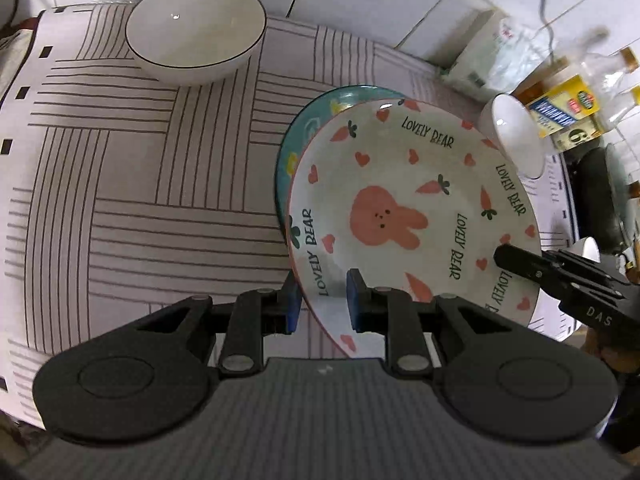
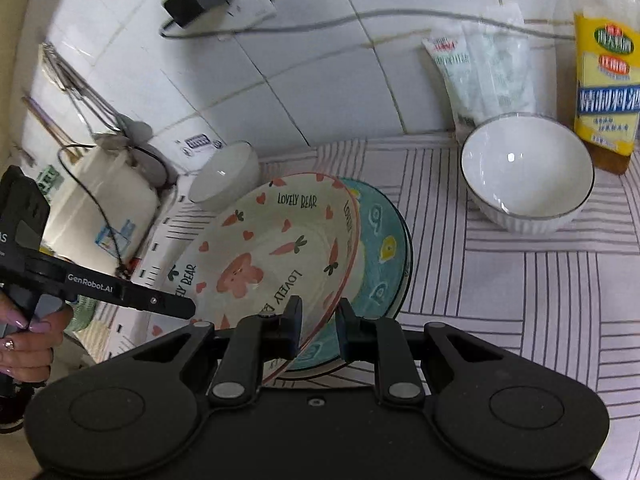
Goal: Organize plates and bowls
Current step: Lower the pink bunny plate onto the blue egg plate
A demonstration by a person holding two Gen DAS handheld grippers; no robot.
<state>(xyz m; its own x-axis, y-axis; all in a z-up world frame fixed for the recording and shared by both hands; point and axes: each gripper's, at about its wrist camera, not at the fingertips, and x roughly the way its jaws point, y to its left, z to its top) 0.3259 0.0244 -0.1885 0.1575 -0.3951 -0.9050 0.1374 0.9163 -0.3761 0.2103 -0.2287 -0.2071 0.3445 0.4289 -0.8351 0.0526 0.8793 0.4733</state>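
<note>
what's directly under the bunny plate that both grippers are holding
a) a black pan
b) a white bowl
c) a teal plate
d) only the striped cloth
c: the bunny plate, gripped at its rim by the left gripper and the right gripper, sits over a teal plate whose edge peeks out beyond it in both views.

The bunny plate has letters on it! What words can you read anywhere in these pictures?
"LOVELY BEAR": white ceramic plate with pink rabbit
"GenRobot.AI": black left gripper
"DAS": black right gripper
Yellow bottle label, wall stickers: too blurred to read.
</note>
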